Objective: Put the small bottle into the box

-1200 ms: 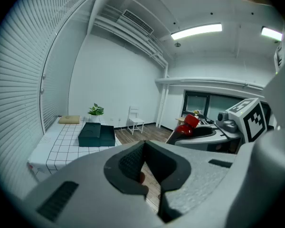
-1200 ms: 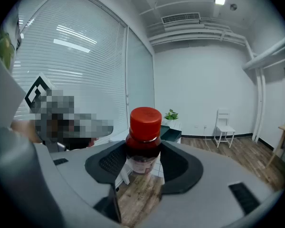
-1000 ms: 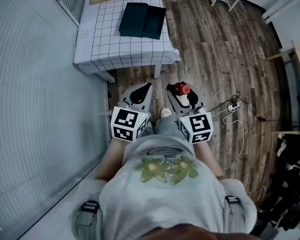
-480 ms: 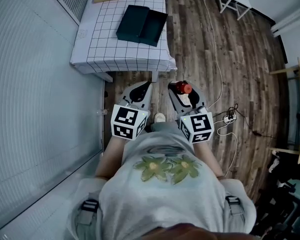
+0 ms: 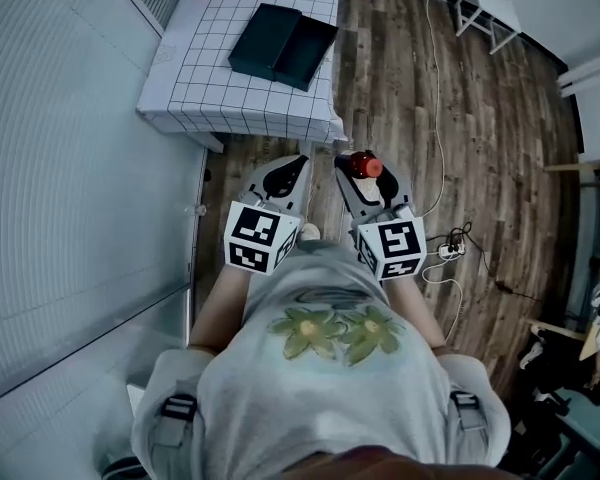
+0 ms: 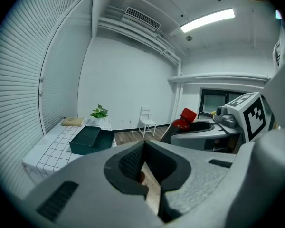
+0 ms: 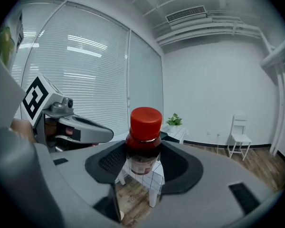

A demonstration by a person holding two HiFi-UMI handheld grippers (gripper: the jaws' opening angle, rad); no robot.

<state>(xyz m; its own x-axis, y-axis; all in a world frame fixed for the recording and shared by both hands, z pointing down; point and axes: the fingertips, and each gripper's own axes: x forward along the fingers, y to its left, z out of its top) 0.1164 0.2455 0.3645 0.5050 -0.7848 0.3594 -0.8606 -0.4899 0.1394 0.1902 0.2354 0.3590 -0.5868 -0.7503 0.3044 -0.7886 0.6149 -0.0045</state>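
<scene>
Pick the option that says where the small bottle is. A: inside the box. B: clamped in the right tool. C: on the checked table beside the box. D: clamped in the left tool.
B: the right gripper view shows the red-capped small bottle upright between the jaws of the right tool, well short of the box.

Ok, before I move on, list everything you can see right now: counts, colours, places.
small bottle: one, dark with red cap, upright between the right gripper's jaws
box: one, dark teal, open, on the table
table: one, white grid cloth, ahead of the person
plant: one, green, table's far end
flat pad: one, tan, beside the plant
chair: one, white, by the far wall
power strip: one, white, on the wooden floor, cable attached
left gripper: grey, jaws together, empty
right gripper: grey, shut on the small bottle
</scene>
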